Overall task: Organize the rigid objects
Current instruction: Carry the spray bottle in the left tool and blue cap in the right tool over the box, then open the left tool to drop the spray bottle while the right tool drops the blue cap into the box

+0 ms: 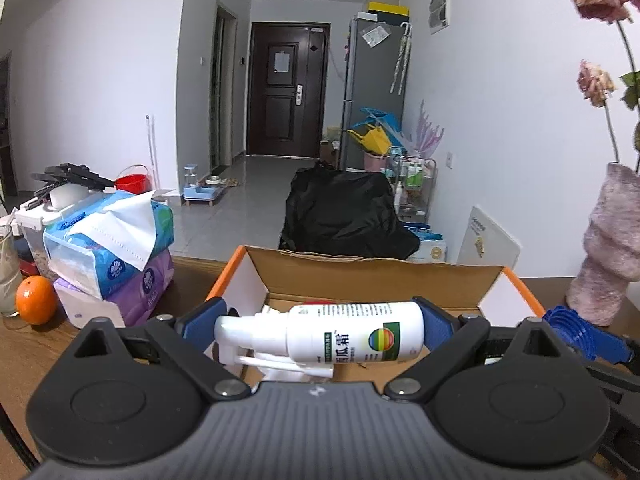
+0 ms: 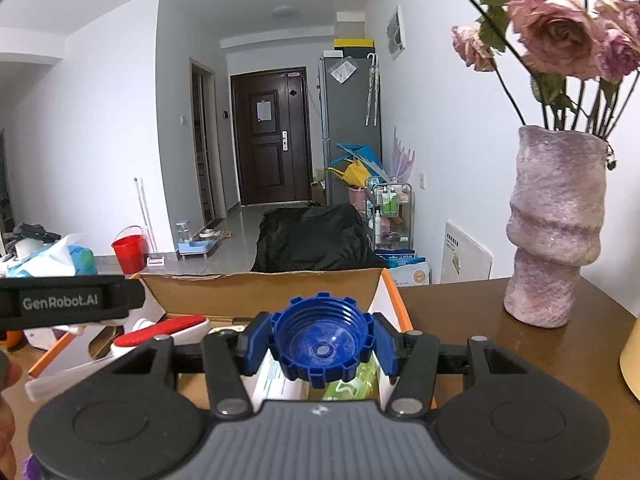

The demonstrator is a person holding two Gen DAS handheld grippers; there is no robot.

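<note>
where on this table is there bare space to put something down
Bare wood lies between the cardboard box and the pink vase, and in front of the orange. It is crowded around the tissue packs, and the box already holds items.

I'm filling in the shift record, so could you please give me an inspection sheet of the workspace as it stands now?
Surface: brown wooden table, mostly taken up.
Job's things: open cardboard box at the middle; a white spray bottle and a blue threaded cap held above it; a red-and-white item lies inside.
Clutter: tissue packs, an orange, a pink vase of dried roses.
Grippers: left gripper shut on the spray bottle, held sideways; right gripper shut on the blue threaded cap.
Cables: nothing seen.
Surroundings: dark door, grey fridge, red bucket, black cover on the floor.
</note>
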